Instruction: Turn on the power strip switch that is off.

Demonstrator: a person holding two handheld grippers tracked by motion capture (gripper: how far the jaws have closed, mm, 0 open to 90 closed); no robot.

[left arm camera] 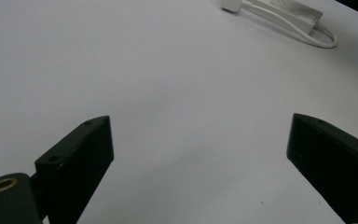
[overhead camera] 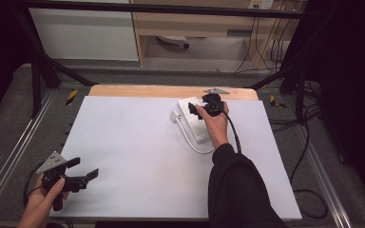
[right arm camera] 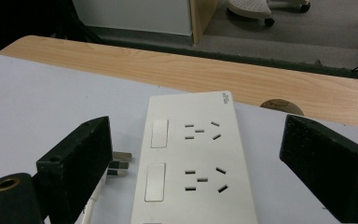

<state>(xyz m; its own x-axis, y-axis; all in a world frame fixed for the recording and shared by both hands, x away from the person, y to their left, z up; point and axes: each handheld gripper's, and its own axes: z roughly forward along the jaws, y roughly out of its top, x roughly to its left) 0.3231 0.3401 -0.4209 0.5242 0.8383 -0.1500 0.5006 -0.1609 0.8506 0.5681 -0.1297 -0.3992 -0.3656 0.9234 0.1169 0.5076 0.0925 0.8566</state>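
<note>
Jaws spread wide on both grippers. Right gripper [overhead camera: 200, 105] hovers over the white power strip [right arm camera: 193, 168] at the far right of the desk [overhead camera: 138, 142], plug [right arm camera: 117, 164] just beside it. Left gripper [overhead camera: 83, 169] sits near the front left corner, well apart.

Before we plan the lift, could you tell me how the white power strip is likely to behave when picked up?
The power strip looks like a rigid, flat plastic block, so it should stay stiff and is unlikely to roll. Its smooth faces may slip between the tongs. Its white cord and plug would probably dangle and drag.
</note>
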